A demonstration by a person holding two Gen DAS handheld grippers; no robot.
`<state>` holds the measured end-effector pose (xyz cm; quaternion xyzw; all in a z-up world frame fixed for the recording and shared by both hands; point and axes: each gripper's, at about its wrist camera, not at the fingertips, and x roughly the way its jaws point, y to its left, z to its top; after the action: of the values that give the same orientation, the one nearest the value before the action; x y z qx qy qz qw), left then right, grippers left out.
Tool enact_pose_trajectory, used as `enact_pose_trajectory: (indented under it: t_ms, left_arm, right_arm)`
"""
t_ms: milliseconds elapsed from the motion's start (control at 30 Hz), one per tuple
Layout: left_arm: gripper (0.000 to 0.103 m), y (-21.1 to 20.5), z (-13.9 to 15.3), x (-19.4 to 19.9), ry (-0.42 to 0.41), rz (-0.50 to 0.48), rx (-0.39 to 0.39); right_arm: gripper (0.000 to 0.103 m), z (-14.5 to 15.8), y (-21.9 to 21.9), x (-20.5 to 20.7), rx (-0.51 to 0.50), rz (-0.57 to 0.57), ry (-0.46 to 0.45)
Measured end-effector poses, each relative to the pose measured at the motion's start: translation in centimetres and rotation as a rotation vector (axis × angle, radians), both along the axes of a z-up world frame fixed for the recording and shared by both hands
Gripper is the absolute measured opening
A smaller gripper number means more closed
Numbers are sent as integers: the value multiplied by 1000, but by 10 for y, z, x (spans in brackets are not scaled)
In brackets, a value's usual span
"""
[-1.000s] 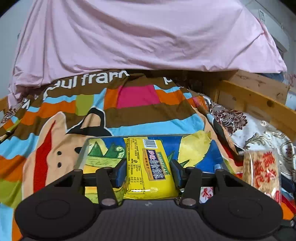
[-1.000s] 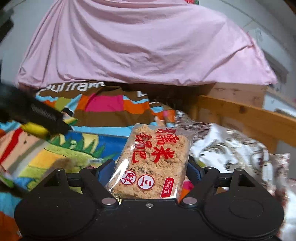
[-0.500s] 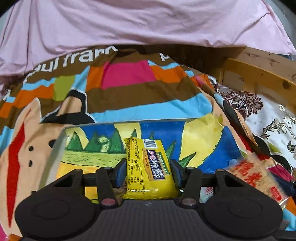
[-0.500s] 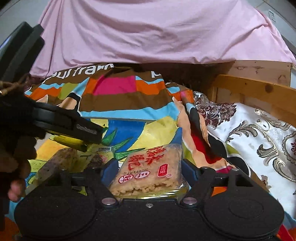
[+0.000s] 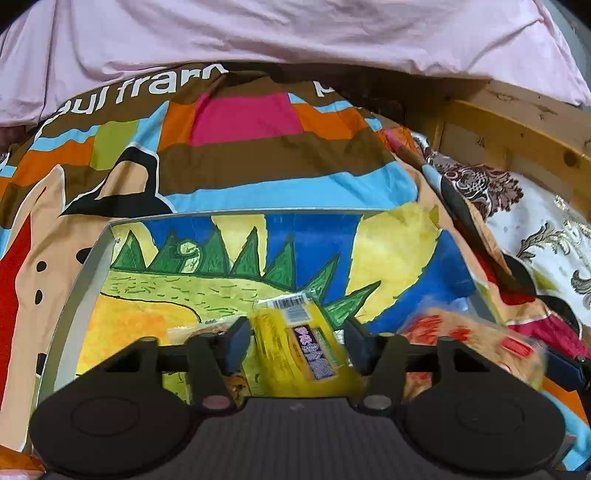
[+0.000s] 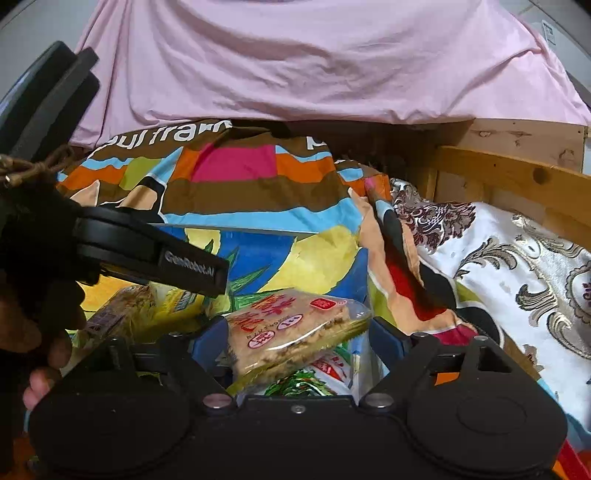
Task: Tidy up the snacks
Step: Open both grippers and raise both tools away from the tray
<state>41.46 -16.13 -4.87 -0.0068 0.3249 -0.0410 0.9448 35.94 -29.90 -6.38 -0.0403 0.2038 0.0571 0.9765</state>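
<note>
A flat box (image 5: 92,266) with a painted blue, yellow and green bottom lies on the colourful bedspread. My left gripper (image 5: 295,341) is open over its near part; a blurred yellow snack packet (image 5: 299,350) lies tilted between the parted fingers. My right gripper (image 6: 299,339) is open over the box's right side (image 6: 258,233); a clear rice-cracker packet (image 6: 291,328) with red print lies loose between its fingers, on other packets. The cracker packet (image 5: 476,343) shows blurred in the left wrist view. The left gripper (image 6: 155,258) shows in the right wrist view, with the yellow packet (image 6: 147,306) under it.
The striped bedspread (image 5: 258,155) lies under the box, with a pink sheet (image 5: 295,33) heaped behind. A wooden bed rail (image 6: 517,173) runs along the right, and a white brocade cloth (image 6: 517,258) lies beside it. A green-and-white packet (image 6: 314,380) lies under the cracker packet.
Both grippers moved down into the box and opened. The yellow packet and the cracker packet slipped loose and tilted between the parted fingers.
</note>
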Motion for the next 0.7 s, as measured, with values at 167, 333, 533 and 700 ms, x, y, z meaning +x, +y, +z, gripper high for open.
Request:
enact_pose_trajectory:
  t_ms: [167, 333, 533, 700]
  left_arm:
    - [79, 4, 14, -8, -32, 14, -29]
    - [97, 12, 36, -29, -107, 41, -30]
    - [102, 30, 68, -69, -201, 17, -44]
    - [102, 44, 89, -107, -215, 39, -6]
  right_arm:
    - [95, 10, -5, -8, 6, -27, -29]
    - [97, 31, -14, -29, 26, -50, -101]
    - [102, 59, -25, -64, 88, -78, -189]
    - [102, 73, -32, -94, 192, -81, -240]
